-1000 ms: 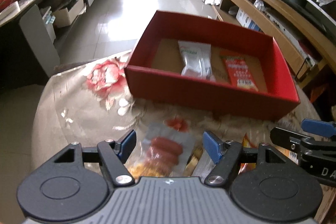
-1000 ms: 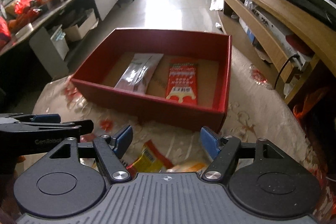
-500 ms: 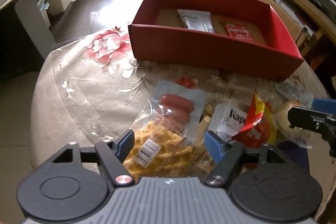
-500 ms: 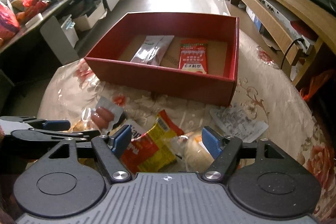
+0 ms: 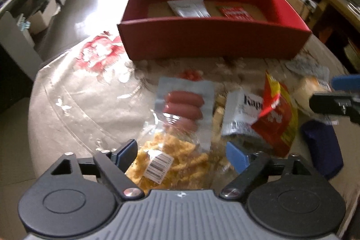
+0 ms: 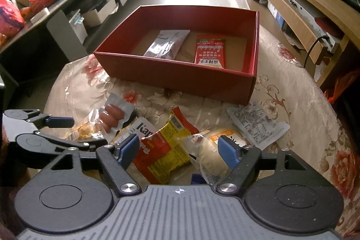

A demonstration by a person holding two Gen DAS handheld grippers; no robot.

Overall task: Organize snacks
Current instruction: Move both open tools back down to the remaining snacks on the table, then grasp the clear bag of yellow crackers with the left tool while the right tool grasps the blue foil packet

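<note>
Now both grippers have dipped from the red box (image 6: pixel 177 73), which holds two packets, toward the loose snacks in front of it, so the next pick looks near. The left gripper (image 5: pixel 180 152), jaws just widened, straddles the twist-snack bag (image 5: pixel 175 163), gripping nothing. The right gripper (image 6: pixel 178 149), also opening, hangs empty over the red-and-yellow packet (image 6: pixel 166 150).

Showing two alike: left gripper (image 5: pixel 181 153) and right gripper (image 6: pixel 178 149); wearing ribbed grey housings with a small star mark at the front edge; carrying black round-hubbed plates on each side; ending in black linkage arms pinned with silver screws (image 6: pixel 129 187); tipped with blue pads (image 6: pixel 227 151).
</note>
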